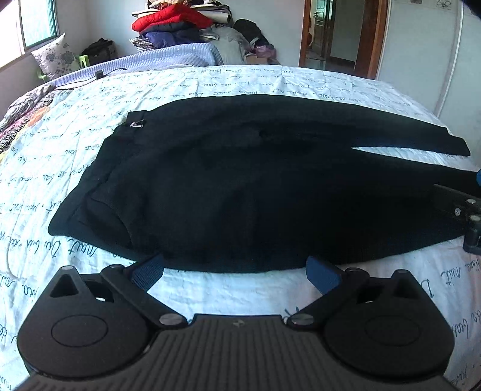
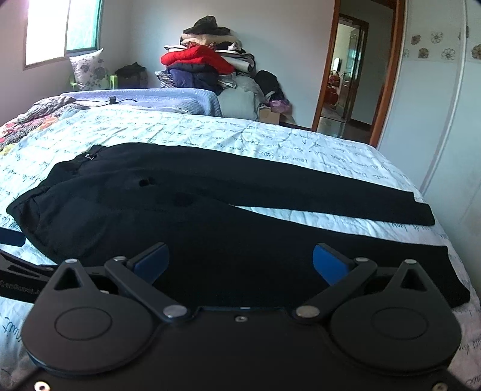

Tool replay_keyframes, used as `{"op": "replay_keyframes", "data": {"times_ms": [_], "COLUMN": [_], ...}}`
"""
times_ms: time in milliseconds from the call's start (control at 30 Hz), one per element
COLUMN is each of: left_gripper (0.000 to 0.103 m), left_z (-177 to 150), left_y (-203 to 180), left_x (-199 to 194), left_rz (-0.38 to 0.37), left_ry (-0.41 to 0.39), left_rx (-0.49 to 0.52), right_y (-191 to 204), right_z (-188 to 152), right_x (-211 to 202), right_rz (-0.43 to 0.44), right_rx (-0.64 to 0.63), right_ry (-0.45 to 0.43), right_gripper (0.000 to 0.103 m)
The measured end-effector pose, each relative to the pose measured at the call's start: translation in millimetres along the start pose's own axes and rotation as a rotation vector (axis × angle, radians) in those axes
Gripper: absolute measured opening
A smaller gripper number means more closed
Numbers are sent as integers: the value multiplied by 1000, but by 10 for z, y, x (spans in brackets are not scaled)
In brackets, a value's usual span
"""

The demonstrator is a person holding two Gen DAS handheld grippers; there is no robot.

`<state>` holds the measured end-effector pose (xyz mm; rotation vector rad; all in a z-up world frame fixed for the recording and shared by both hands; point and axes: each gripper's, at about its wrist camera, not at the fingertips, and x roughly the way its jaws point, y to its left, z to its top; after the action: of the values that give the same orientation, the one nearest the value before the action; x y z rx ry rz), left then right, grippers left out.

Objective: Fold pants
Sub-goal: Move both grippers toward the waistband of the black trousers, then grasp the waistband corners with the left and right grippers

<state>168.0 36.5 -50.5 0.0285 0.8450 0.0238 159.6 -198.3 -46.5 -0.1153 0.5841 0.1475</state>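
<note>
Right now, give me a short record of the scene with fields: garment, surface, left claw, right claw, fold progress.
garment: black pants, spread flat, legs parted, waist to the left
surface: bed quilt printed with script
left claw: left claw open, at the near edge of the pants, near the waist
right claw: right claw open, over the near leg
fold progress: none yet

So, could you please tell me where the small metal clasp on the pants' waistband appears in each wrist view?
Left wrist view: the metal clasp sits upper left, on the far waistband corner of the black pants.
Right wrist view: the clasp sits left of centre, again on the far waistband corner.
Shared landmark: the red jacket on the clothes pile.
</note>
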Motion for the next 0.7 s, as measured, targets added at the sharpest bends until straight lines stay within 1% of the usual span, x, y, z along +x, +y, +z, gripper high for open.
{"op": "replay_keyframes", "data": {"times_ms": [200, 700], "left_gripper": [101, 101], "left_z": [69, 79], "left_y": [-17, 54], "left_x": [25, 60], "left_rz": [3, -1], "left_ry": [-10, -11], "left_rx": [8, 6], "right_y": [27, 45], "right_z": [42, 56], "right_x": [79, 121], "right_rz": [6, 8], "right_rx": [-3, -22], "right_ry": [6, 4], "right_gripper": [103, 103]}}
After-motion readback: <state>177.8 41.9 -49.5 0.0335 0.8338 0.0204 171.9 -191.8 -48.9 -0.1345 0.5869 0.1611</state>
